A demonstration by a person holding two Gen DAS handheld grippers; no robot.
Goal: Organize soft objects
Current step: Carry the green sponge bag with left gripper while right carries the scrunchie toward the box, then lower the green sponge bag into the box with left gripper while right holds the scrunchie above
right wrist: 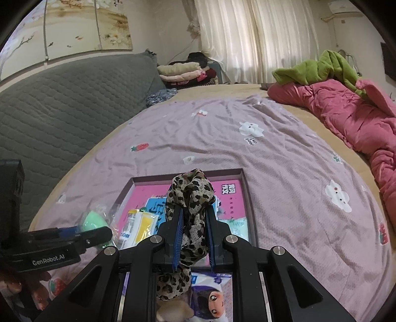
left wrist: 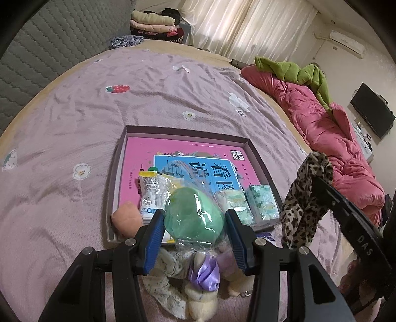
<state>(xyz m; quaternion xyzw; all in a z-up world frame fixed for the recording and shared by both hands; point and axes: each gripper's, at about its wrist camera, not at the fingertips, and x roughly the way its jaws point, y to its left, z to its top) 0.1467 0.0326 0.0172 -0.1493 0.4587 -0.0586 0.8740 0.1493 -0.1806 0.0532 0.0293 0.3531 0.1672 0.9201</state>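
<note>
Black claw arms fill the bottom of both views. Beyond them, biggest of all, the bed [left wrist: 74, 119] spreads under a mauve cover printed with strawberries and white flowers. A pink quilt [left wrist: 329, 138] lies bunched along its far edge with a green garment [left wrist: 297, 71] thrown on top, and folded clothes [left wrist: 153, 23] are stacked past the grey quilted headboard [left wrist: 49, 44].

On the cover sits a shallow box [left wrist: 257, 153], its floor showing a pink sheet with a blue card. Against its near wall lie two packs of tissues [left wrist: 250, 203] and a white and yellow pouch [left wrist: 151, 195]. A peach plush toy [left wrist: 126, 218] rests on the box's near left corner, and a cream plush with a purple ribbon [left wrist: 203, 275] lies on the bed just below the left claw.

That left claw [left wrist: 195, 229] stands partly spread, its blue pads pressed against the sides of a green soft ball in clear wrap [left wrist: 193, 215], which is held above the box's near edge. The right claw [right wrist: 194, 239] is clamped narrow on a leopard-print scarf [right wrist: 190, 198]; the cloth bunches above the pads and hangs down below them, over the near end of the box.
</note>
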